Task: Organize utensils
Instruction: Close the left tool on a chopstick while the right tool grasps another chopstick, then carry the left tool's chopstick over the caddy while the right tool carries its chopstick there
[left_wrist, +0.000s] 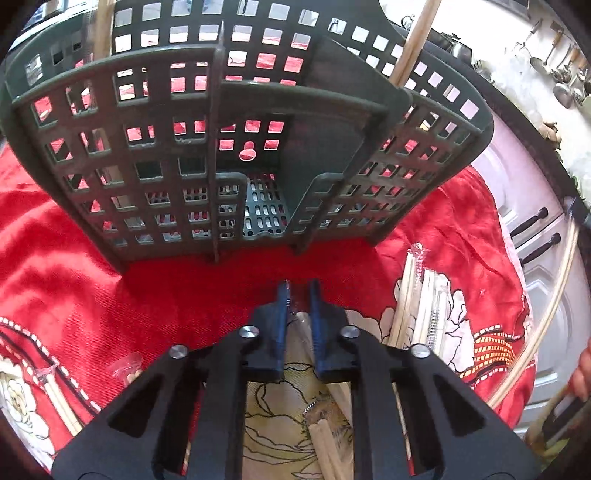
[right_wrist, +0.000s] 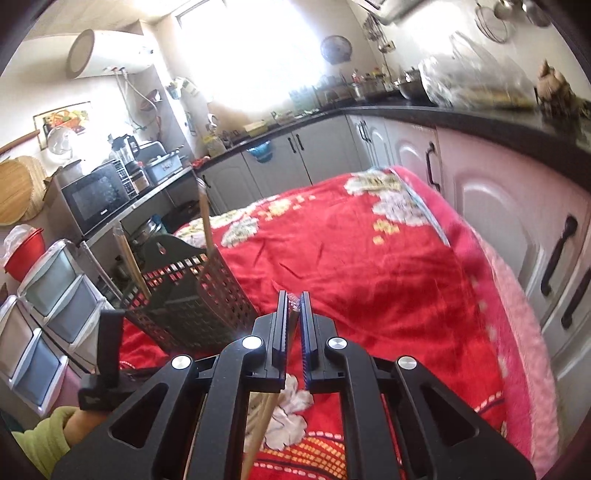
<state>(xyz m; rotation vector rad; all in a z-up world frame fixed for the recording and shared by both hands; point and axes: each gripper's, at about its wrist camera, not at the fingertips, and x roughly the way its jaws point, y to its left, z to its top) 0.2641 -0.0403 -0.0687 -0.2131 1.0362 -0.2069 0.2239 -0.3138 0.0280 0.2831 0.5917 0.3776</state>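
A dark slotted utensil basket (left_wrist: 159, 110) (right_wrist: 192, 302) stands on the red flowered blanket (left_wrist: 74, 258) (right_wrist: 369, 277). Chopsticks (left_wrist: 413, 48) (right_wrist: 205, 229) stand upright in its compartments. My left gripper (left_wrist: 299, 295) hovers just in front of the basket, shut on a clear-wrapped chopstick pair (left_wrist: 325, 435) that trails back under it. My right gripper (right_wrist: 294, 301) is raised over the blanket to the right of the basket, shut on another wrapped chopstick pair (right_wrist: 262, 424) hanging down below. More wrapped chopsticks (left_wrist: 424, 295) lie on the blanket to the right of my left gripper.
White cabinets with black handles (right_wrist: 480, 221) (left_wrist: 532, 229) run along the blanket's right side under a dark counter (right_wrist: 498, 122). A microwave (right_wrist: 96, 195), plastic drawers (right_wrist: 37, 302) and a red bucket (right_wrist: 22, 254) stand beyond the basket. A hand in a green sleeve (right_wrist: 55, 432) is at lower left.
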